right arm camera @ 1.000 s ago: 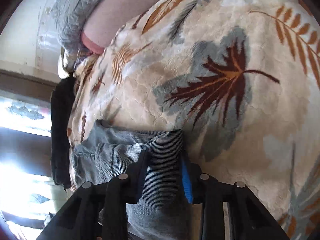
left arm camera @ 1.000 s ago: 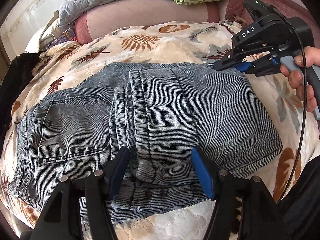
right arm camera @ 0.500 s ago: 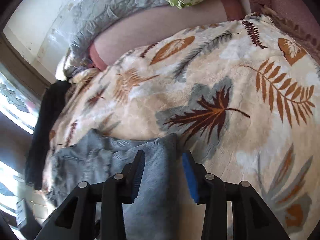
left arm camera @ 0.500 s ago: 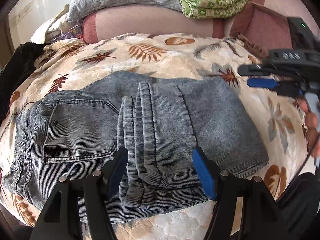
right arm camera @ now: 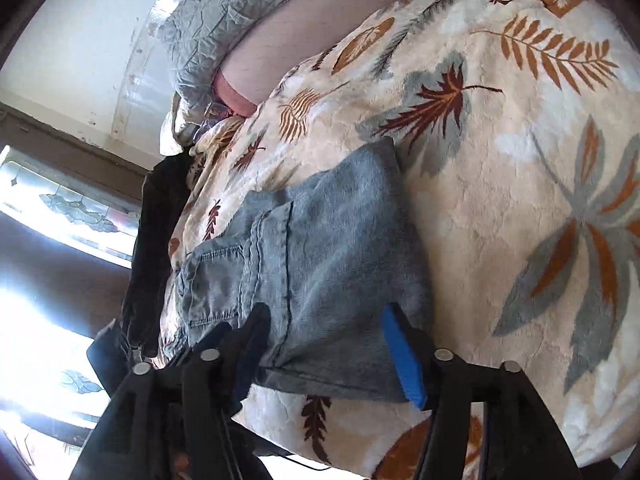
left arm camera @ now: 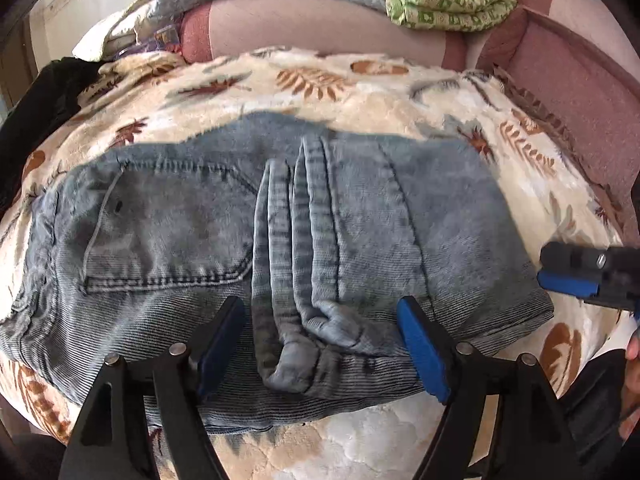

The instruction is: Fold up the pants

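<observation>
Denim-blue folded pants (left arm camera: 304, 240) lie flat on the leaf-print blanket (left arm camera: 520, 168), both grippers' jaws just spread and empty; withdraw without snagging.

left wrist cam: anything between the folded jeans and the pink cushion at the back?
Only bare leaf-print fleece blanket lies between the folded blue denim jeans and the pink cushion; nothing rests on that stretch. The left wrist view shows it.

Right gripper (left arm camera: 576, 276) cut off by the right edge of the left wrist view; only one blue pad and part of the body show. Pants (left arm camera: 280, 248) motion-blurred, near hem hidden behind left gripper (left arm camera: 320, 340) fingers.
</observation>
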